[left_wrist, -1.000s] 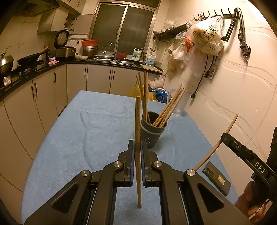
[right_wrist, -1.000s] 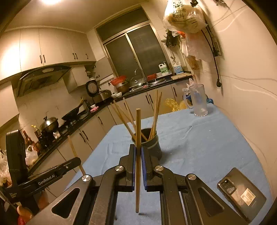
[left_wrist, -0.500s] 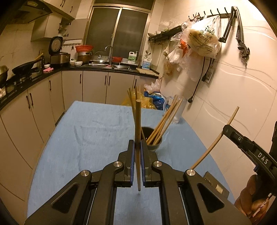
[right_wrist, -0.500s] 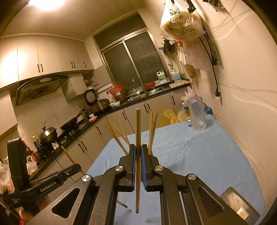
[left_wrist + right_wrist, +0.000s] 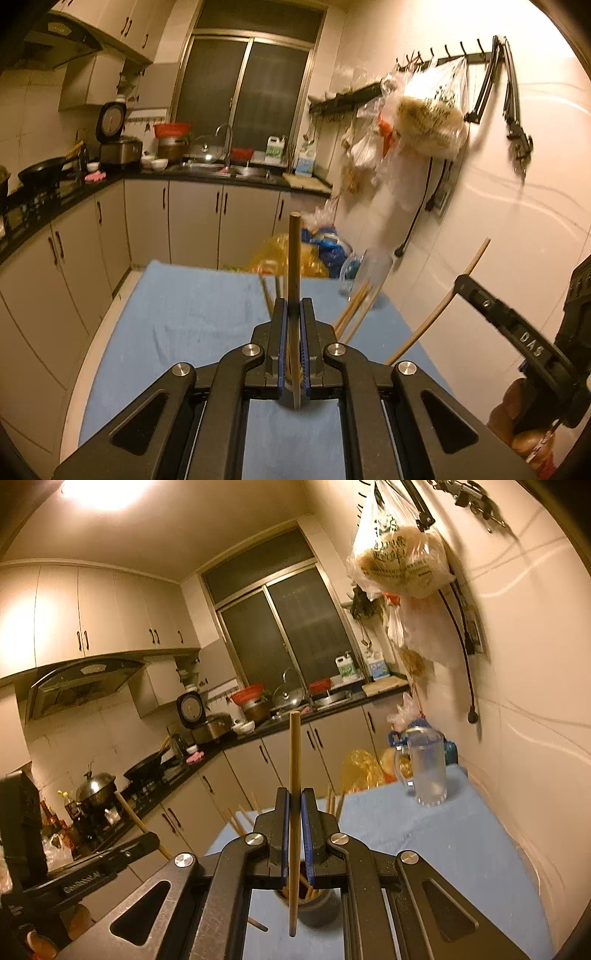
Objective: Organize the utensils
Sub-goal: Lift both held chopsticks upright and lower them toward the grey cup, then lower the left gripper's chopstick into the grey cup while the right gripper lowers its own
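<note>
wooden chopstick point(image 5: 294, 258) upright in the left tongs point(image 5: 293, 332), clamped tight mid-shaft; right tongs point(image 5: 294, 819) pinch a second chopstick point(image 5: 294, 760) just as upright. the holder point(image 5: 314, 908), already bristling with sticks, sits on the blue bench point(image 5: 461, 867) directly below and just ahead of the right tongs, so that hand looks nearer. both long axes run vertical, tips down, ready to drop in.

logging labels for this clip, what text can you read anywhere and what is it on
"DAS": on the right hand-held gripper, seen from the left wrist view.
White lettering on the left hand-held gripper: too blurred to read.
Print on the hanging plastic bag: blurred, unreadable.
Labels on the jugs by the sink: too small.
</note>
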### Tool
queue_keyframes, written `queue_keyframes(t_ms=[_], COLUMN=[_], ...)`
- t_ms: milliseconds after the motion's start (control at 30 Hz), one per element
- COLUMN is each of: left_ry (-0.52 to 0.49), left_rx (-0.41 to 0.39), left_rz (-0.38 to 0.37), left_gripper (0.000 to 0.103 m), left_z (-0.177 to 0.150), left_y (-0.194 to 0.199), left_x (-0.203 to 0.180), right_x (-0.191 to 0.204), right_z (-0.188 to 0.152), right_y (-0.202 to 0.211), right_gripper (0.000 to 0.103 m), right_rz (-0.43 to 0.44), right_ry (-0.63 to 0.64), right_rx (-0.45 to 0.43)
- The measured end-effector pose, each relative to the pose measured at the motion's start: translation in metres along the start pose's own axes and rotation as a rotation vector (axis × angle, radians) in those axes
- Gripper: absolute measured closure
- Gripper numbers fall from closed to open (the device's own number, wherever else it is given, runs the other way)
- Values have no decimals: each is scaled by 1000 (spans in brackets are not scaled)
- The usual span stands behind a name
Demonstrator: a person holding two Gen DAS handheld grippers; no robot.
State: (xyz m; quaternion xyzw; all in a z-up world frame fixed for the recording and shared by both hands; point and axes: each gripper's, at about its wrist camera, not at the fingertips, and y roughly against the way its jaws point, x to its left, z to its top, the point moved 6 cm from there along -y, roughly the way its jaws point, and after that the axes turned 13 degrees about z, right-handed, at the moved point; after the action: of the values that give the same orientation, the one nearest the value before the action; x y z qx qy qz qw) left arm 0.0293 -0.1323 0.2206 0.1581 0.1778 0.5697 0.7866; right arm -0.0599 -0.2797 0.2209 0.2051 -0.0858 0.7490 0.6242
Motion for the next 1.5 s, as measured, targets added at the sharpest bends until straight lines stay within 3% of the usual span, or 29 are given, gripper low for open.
queue_keyframes(t_ms=[200,367,733,1167,1500], left_ry=[4,2,-1,-9,-16], left_rx=[-27,-14,47,125,154], left_rz=[-10,-10,-10,4,20], left_gripper=[97,97,97,97,96], left_z=[29,33,6,-39,-55], left_y=[-15,-36,-81,-107,-118], left_x=[-11,-16,-16,-6,-1], right_x=[-3,-11,-35,-48,-59], right_z=[23,28,-1,-44,-67], right_y=[-22,-39,-70,-84,-95], right_gripper=[96,96,96,96,96], right_rz=[-3,-14,-44,-61,-79], right_ry=[3,7,-8,-26,-63], right_rx=[-25,-26,35,123,174])
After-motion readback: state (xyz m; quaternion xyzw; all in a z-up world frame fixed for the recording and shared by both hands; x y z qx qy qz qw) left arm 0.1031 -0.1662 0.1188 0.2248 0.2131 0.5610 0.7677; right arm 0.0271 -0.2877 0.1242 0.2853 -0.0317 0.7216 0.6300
